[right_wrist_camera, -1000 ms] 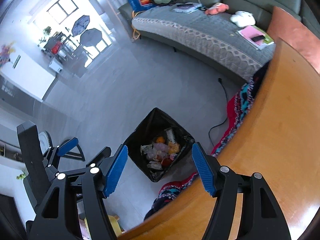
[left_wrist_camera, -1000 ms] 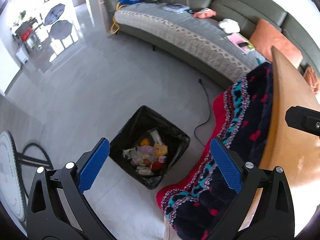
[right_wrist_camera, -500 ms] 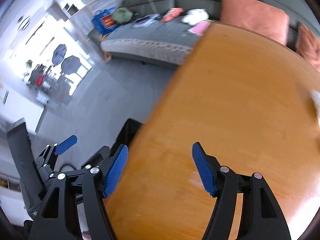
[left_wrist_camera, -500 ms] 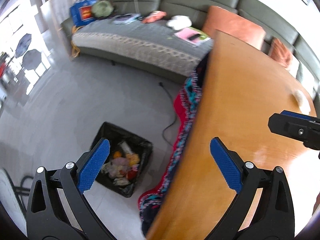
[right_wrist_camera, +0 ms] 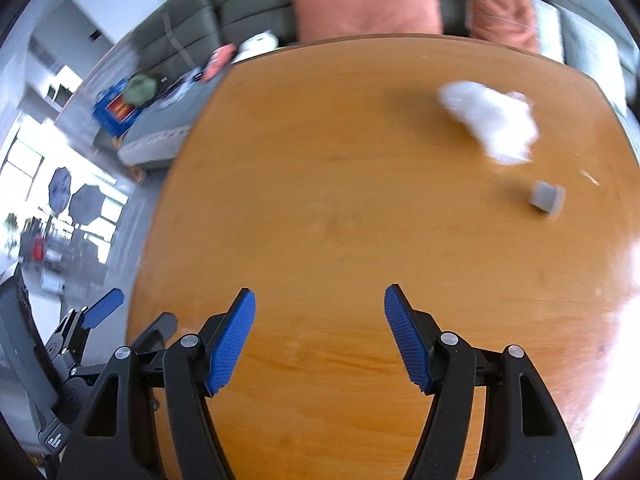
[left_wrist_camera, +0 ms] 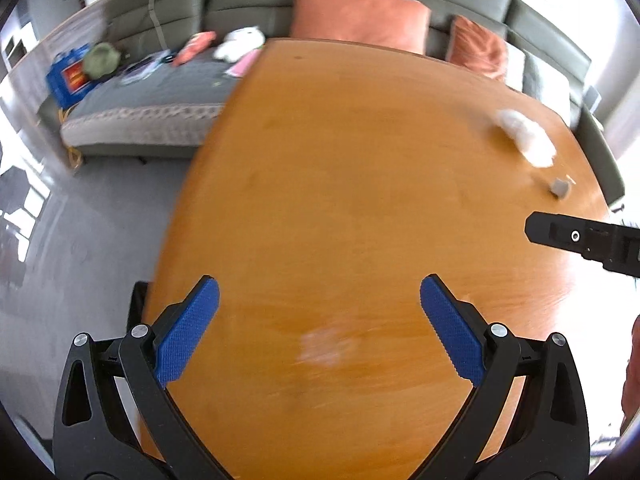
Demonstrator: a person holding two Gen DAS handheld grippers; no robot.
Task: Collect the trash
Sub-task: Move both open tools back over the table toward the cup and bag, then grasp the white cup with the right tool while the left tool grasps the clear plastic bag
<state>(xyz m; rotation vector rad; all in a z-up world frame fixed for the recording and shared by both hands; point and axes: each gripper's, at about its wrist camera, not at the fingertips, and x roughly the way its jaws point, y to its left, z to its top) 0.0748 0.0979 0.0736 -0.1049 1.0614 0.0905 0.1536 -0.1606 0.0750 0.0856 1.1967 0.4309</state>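
Observation:
A crumpled white tissue (right_wrist_camera: 492, 120) lies on the wooden table (right_wrist_camera: 340, 220) at the far right, with a small grey block (right_wrist_camera: 546, 197) just in front of it. Both show in the left wrist view too, the tissue (left_wrist_camera: 524, 136) and the grey block (left_wrist_camera: 560, 188) near the table's right edge. My left gripper (left_wrist_camera: 320, 328) hangs open over the near part of the table (left_wrist_camera: 340, 200), nothing between its blue pads. My right gripper (right_wrist_camera: 320, 340) is open and empty as well, above the table's near middle. The trash bin is hidden.
A grey sofa (left_wrist_camera: 160, 92) with orange cushions (right_wrist_camera: 366, 4) runs behind the table, strewn with a soft toy, clothes and a blue bag (left_wrist_camera: 68, 76). Grey floor lies to the left. The right gripper's black body (left_wrist_camera: 588, 240) juts in at the right of the left view.
Both grippers have swung from over the floor and the black trash bin to over the wooden table. The bin and the patterned blanket have gone out of view; the tissue and grey block have come in.

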